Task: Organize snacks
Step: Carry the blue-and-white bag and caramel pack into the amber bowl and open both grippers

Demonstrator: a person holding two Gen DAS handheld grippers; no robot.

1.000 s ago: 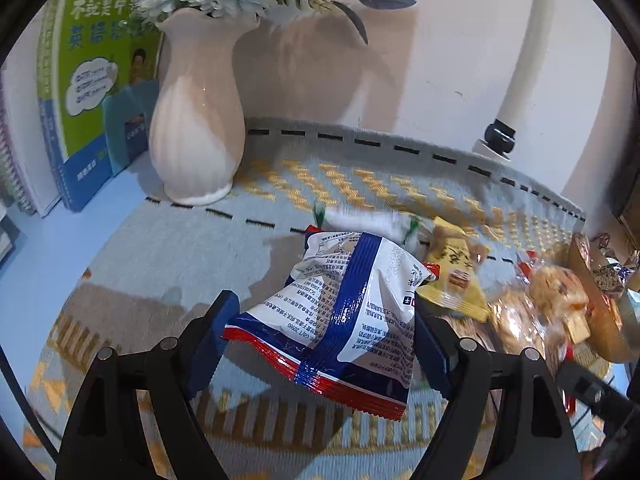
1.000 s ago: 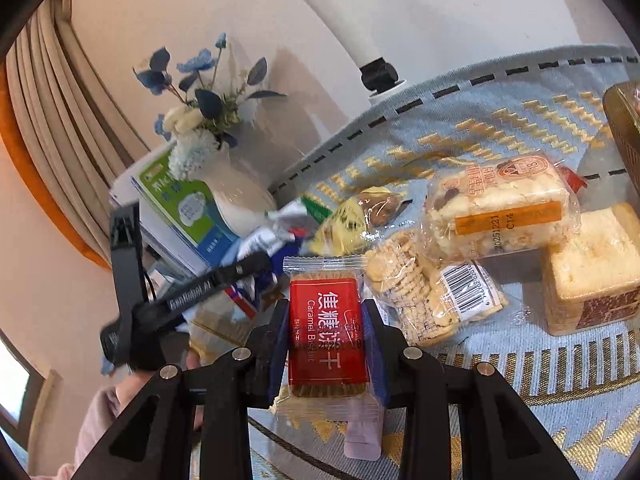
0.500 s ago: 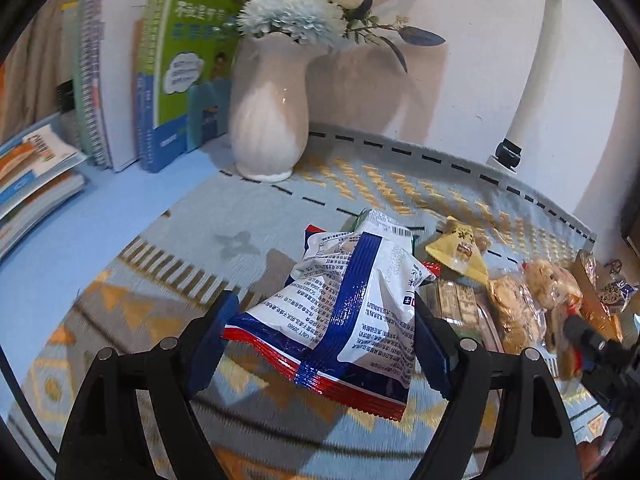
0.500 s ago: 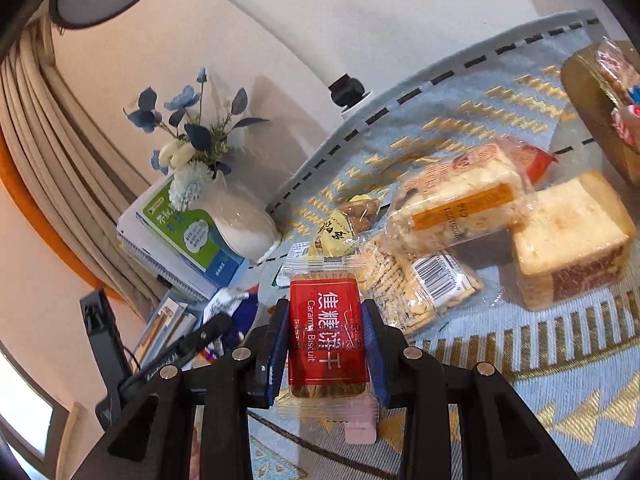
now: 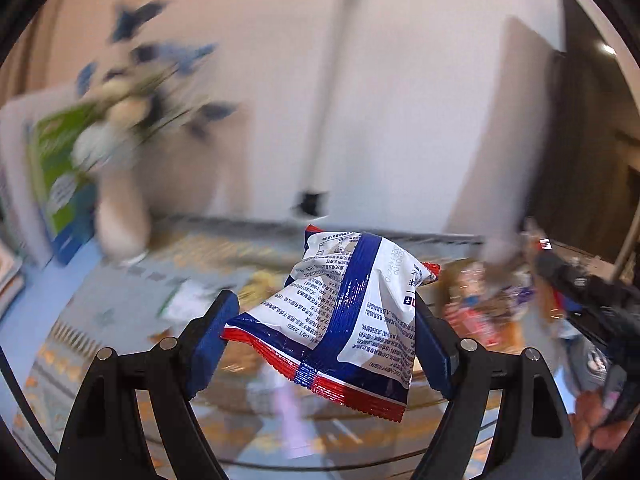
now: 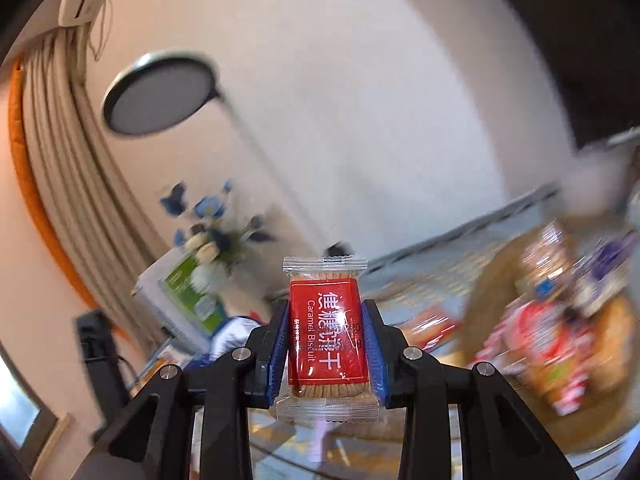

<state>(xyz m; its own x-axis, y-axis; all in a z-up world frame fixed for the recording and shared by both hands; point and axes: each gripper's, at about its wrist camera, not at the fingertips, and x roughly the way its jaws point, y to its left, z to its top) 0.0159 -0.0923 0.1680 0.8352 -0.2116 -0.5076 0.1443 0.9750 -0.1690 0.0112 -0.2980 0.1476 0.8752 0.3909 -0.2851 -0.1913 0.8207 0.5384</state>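
Aloft, both loads: left gripper [image 5: 326,344] clamped on a crumpled white-and-blue snack bag [image 5: 348,320], right gripper [image 6: 326,350] clamped on a red caramel biscuit pack [image 6: 326,342] held upright. Beyond, blurred: vase of flowers [image 5: 120,200], patterned cloth [image 5: 100,312], heaped snacks [image 6: 560,328].

Reference landmark: the flower vase [image 5: 120,216], standing on the patterned table mat [image 5: 192,256] near the wall. A book [image 5: 56,184] stands upright directly behind and left of the vase. The lamp pole [image 5: 324,120] rises right of the vase, at the mat's far edge. The snack bag [image 5: 344,320] sits between the fingers of the left gripper [image 5: 320,344], right of and nearer than the vase, above the mat. The caramel biscuit packet [image 6: 326,336] sits between the fingers of the right gripper [image 6: 326,356], right of the vase. A blurred snack pile [image 6: 560,320] lies farther right of the vase.
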